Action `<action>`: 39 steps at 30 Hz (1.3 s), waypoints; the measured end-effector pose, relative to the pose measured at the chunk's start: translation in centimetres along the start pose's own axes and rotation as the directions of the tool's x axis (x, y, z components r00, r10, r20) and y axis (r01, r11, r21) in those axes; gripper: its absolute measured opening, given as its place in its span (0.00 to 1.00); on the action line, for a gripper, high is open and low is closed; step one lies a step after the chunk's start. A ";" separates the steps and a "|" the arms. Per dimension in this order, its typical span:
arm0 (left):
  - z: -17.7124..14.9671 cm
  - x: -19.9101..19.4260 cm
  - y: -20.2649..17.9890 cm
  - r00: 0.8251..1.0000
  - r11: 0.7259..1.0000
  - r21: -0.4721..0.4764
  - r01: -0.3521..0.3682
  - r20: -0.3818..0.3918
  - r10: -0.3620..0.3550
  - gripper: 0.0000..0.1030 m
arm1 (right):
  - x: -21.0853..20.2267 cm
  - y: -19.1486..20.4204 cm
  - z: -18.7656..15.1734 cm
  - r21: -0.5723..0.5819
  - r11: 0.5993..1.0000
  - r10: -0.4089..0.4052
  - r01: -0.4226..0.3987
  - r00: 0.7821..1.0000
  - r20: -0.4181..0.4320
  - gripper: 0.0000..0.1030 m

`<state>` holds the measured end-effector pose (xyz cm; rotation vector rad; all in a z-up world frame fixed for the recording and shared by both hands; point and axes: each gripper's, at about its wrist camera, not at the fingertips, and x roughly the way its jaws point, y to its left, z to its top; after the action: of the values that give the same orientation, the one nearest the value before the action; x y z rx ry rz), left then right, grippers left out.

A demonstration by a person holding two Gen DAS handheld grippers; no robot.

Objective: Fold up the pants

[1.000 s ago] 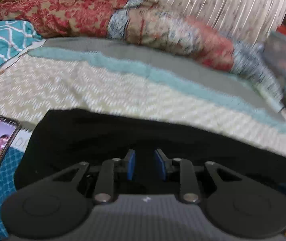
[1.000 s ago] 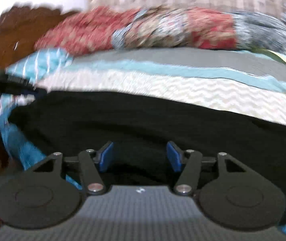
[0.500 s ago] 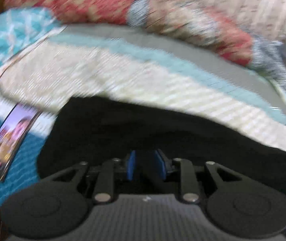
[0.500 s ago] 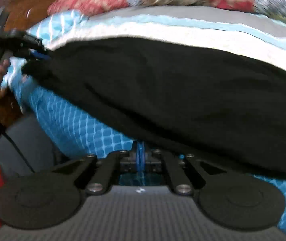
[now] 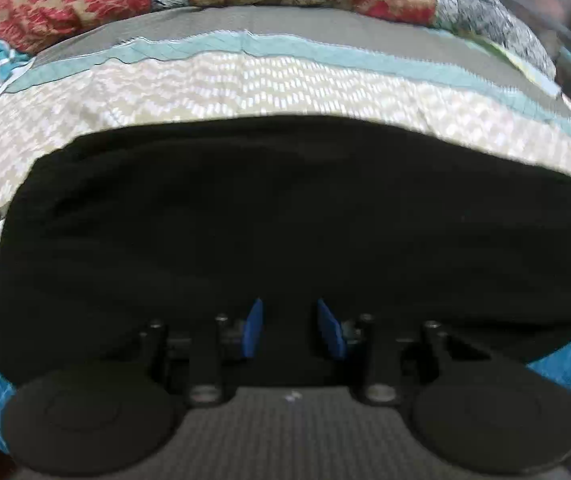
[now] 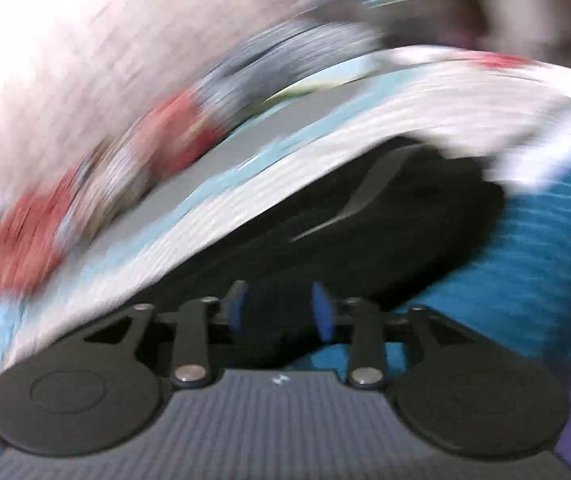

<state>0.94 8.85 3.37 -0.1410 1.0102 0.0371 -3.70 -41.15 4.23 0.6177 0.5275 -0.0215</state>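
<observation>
Black pants (image 5: 293,216): plain dark fabric, laid flat across the near part of a bed in a wide band running left to right. Far edge curves smoothly; left end rounded. Right wrist view, heavily blurred, shows one end of the garment (image 6: 365,232) bearing a thin grey curved stripe. Fold state cannot be determined

L wrist: low, close over pants (image 5: 285,216) | R wrist: tilted, blurred | shared: pants, bedspread (image 5: 245,84)
</observation>
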 end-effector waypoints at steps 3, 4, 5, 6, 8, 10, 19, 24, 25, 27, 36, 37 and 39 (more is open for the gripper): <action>1.3 -1.4 -0.6 0.999 0.999 -0.023 0.028 0.039 -0.027 0.34 | -0.4 -3.9 1.0 0.166 0.984 -0.083 0.071 0.994 0.068 0.53; 1.9 -1.7 -0.9 0.997 0.999 -0.025 0.045 0.057 -0.043 0.37 | -0.5 -4.7 1.0 0.200 0.976 -0.098 0.080 0.992 0.082 0.55; 2.4 -2.1 -1.5 0.996 0.997 -0.029 0.065 0.070 -0.063 0.38 | -0.3 -5.6 1.1 0.234 0.969 -0.104 0.080 0.990 0.093 0.58; 2.9 -2.3 -2.0 0.994 0.996 -0.032 0.084 0.076 -0.081 0.39 | -0.1 -6.4 1.2 0.261 0.963 -0.097 0.069 0.991 0.096 0.59; 3.6 -2.2 -3.4 0.988 0.991 -0.026 0.132 0.080 -0.129 0.39 | 0.8 -7.1 1.2 0.293 0.955 -0.068 0.038 0.994 0.091 0.59; 4.3 -1.6 -4.8 0.984 0.986 -0.007 0.164 0.077 -0.164 0.39 | 1.6 -7.8 1.2 0.314 0.949 -0.065 0.036 0.995 0.081 0.60; 3.9 3.5 -12.2 0.978 0.975 0.082 0.206 -0.057 -0.202 0.39 | 2.3 -8.1 2.6 0.354 0.935 -0.026 -0.020 0.992 0.126 0.60; 1.8 4.1 -14.3 0.995 0.984 0.154 0.090 -0.055 -0.083 0.40 | 3.4 -7.5 2.6 0.294 0.954 -0.082 0.050 0.992 0.095 0.35; 1.8 4.1 -14.5 0.997 0.983 0.170 0.070 -0.053 -0.061 0.40 | 3.6 -7.5 2.5 0.288 0.955 -0.105 0.078 0.991 0.080 0.30; 1.7 4.0 -15.1 0.998 0.983 0.182 0.035 -0.051 -0.026 0.41 | 3.4 -7.3 2.5 0.289 0.953 -0.116 0.088 0.990 0.083 0.24; 1.7 3.7 -15.3 0.998 0.989 0.150 -0.009 -0.060 0.018 0.43 | 0.4 2.3 3.1 -0.107 0.993 -0.024 0.043 0.985 0.171 0.15; 1.7 3.6 -15.3 0.998 0.990 0.144 -0.011 -0.061 0.020 0.43 | 0.3 3.4 2.9 -0.156 0.987 -0.009 0.036 0.986 0.168 0.15; 1.8 3.3 -15.1 0.998 0.992 0.128 -0.011 -0.064 0.020 0.43 | 0.2 5.9 2.0 -0.268 0.963 0.023 0.020 0.987 0.156 0.15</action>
<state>5.71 -5.98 3.04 -0.0176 1.0755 -0.0180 -1.61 -37.44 8.72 0.3462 0.3677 0.0026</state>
